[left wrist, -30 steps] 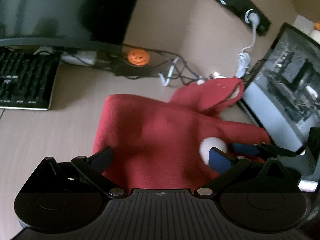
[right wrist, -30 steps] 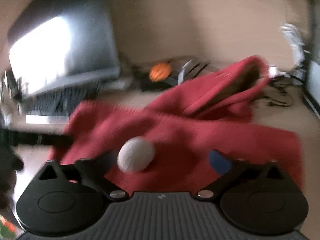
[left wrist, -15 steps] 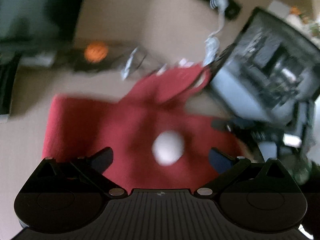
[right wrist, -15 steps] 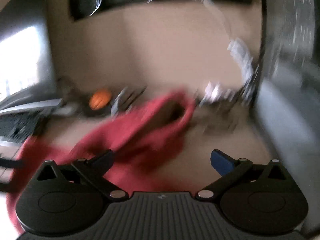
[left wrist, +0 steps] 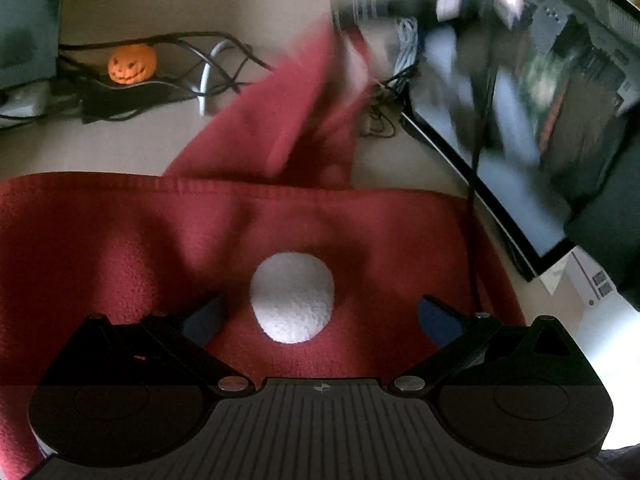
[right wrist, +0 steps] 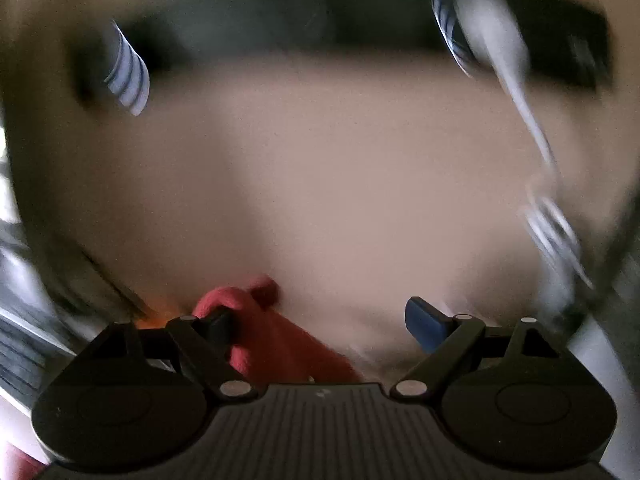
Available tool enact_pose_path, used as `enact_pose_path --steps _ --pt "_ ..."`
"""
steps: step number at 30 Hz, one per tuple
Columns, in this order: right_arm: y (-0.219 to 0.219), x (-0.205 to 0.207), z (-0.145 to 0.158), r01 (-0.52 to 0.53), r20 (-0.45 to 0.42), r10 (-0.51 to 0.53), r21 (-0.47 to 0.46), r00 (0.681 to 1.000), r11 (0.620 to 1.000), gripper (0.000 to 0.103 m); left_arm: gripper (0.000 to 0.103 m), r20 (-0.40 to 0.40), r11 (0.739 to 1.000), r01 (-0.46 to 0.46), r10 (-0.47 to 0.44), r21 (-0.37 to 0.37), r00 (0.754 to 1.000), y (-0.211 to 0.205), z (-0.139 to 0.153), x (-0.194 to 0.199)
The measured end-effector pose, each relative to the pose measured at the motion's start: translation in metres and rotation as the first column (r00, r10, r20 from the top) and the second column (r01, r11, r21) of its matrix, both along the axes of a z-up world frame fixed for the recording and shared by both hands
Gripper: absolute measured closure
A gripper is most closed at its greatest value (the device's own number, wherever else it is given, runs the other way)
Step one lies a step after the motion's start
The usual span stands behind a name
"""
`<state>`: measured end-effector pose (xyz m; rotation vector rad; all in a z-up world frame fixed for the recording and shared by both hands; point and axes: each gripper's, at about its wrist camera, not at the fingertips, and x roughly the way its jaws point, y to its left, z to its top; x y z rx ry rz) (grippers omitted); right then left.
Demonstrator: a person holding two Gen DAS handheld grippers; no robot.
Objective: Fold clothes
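A red fleece garment [left wrist: 132, 248] lies spread on the beige desk, with a white pompom [left wrist: 292, 297] on it. My left gripper [left wrist: 318, 320] hovers low over it, open, the pompom between its fingers. A part of the garment [left wrist: 288, 120] rises toward the upper right into a blurred moving shape [left wrist: 400, 4]. In the right wrist view, my right gripper [right wrist: 320, 324] is open, facing the wall. A fold of red cloth [right wrist: 260, 340] drapes against its left finger [right wrist: 218, 326], and the blue pad [right wrist: 424, 322] stands apart from it.
An orange pumpkin toy [left wrist: 132, 63] sits among dark cables [left wrist: 200, 76] at the back of the desk. A monitor [left wrist: 540, 140] stands on the right. A black power strip [right wrist: 320, 28] with a white plug runs along the wall.
My left gripper has moved right and lower, centring on the pompom. My right gripper has swung up and away toward the wall, and the garment's far part has risen with it.
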<state>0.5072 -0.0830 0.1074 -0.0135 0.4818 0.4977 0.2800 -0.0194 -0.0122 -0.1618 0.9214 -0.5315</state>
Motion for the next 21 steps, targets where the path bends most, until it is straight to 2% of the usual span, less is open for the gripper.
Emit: enact_pose_path --steps 1,2,4,8,9,15,17,19,21 --pt "0.006 -0.007 0.005 -0.034 0.034 0.033 0.01 0.999 0.999 0.009 0.0 0.001 1.0 -0.005 0.005 -0.006 1.0 0.0 -0.001 0.0" --pt "0.014 -0.012 0.003 -0.045 0.056 0.047 -0.024 0.997 0.999 0.006 0.0 0.002 1.0 -0.008 0.008 -0.01 1.0 -0.001 -0.001 0.0" --pt "0.026 -0.009 -0.013 -0.017 0.051 0.024 -0.14 0.998 0.99 0.001 0.0 0.005 1.0 -0.015 0.015 -0.017 1.0 -0.002 -0.002 0.0" --pt "0.007 0.009 -0.055 0.05 -0.118 -0.089 -0.306 0.989 0.951 0.001 0.0 0.003 0.999 -0.033 0.033 -0.002 0.999 -0.002 0.005 -0.005" --pt "-0.004 0.008 -0.061 0.059 -0.143 -0.109 -0.317 0.984 0.947 0.001 0.0 -0.006 0.999 -0.046 0.046 -0.005 0.999 0.001 0.01 -0.007" --pt "-0.091 -0.068 -0.037 0.069 -0.094 -0.085 -0.165 0.992 0.984 0.0 0.0 -0.022 0.987 -0.108 0.106 -0.12 0.994 0.047 0.037 -0.045" --pt "-0.108 -0.091 -0.034 0.015 -0.118 -0.027 -0.104 0.993 0.994 0.0 0.0 -0.097 0.974 -0.12 0.103 -0.19 0.99 0.061 0.032 -0.051" --pt "-0.119 -0.107 -0.036 -0.017 -0.164 0.009 -0.047 0.986 0.999 0.0 0.0 -0.115 0.973 -0.112 0.09 -0.204 0.989 0.063 0.026 -0.049" --pt "-0.124 -0.116 -0.049 -0.002 -0.234 -0.001 -0.015 0.972 1.0 0.001 0.0 -0.132 0.97 -0.104 0.076 -0.218 0.988 0.064 0.02 -0.047"
